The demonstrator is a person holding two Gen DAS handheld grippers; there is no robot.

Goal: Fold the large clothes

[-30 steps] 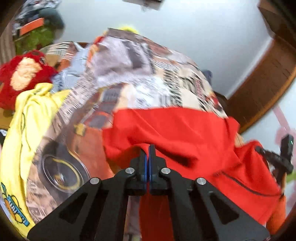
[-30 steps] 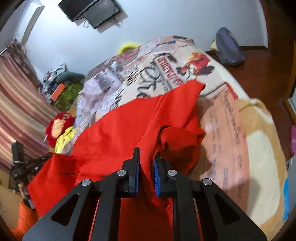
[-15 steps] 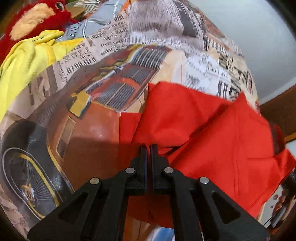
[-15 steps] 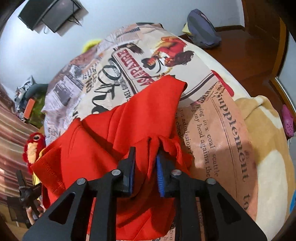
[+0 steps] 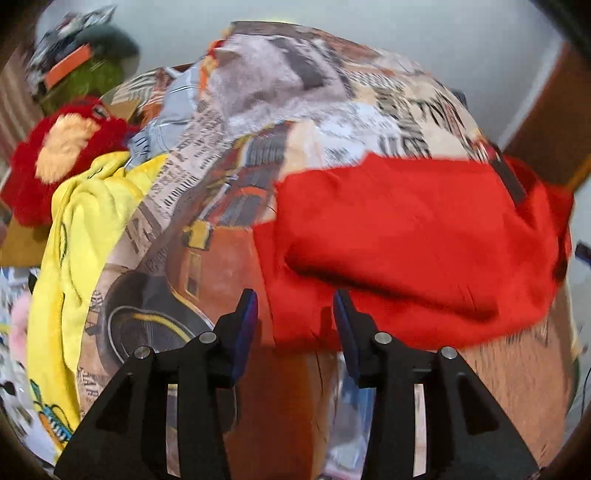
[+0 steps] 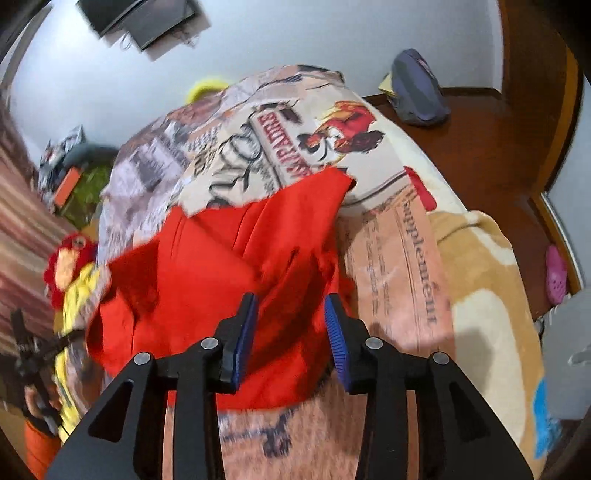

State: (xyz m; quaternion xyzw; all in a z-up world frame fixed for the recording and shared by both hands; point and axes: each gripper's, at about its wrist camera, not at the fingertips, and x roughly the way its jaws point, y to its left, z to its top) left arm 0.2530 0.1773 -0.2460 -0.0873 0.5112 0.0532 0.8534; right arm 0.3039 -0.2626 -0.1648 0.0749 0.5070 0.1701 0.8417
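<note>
A red garment (image 5: 413,236) lies folded over itself on a bed covered by a newspaper-print blanket (image 5: 332,103). My left gripper (image 5: 295,314) is open just above the garment's near left edge, holding nothing. In the right wrist view the same red garment (image 6: 229,269) lies in a loose heap on the blanket (image 6: 391,258). My right gripper (image 6: 290,321) is open above the garment's near edge, empty. The left gripper (image 6: 33,354) also shows at the far left of that view.
A yellow garment (image 5: 81,236) and a red plush toy (image 5: 55,155) lie at the bed's left side. A grey bag (image 6: 417,88) sits on the wooden floor beyond the bed. A pink shoe (image 6: 556,273) lies at the right. A screen (image 6: 144,18) hangs on the wall.
Both grippers have opened and let go of the red garment, which now lies folded on the blanket. Both have pulled back slightly from the cloth.
</note>
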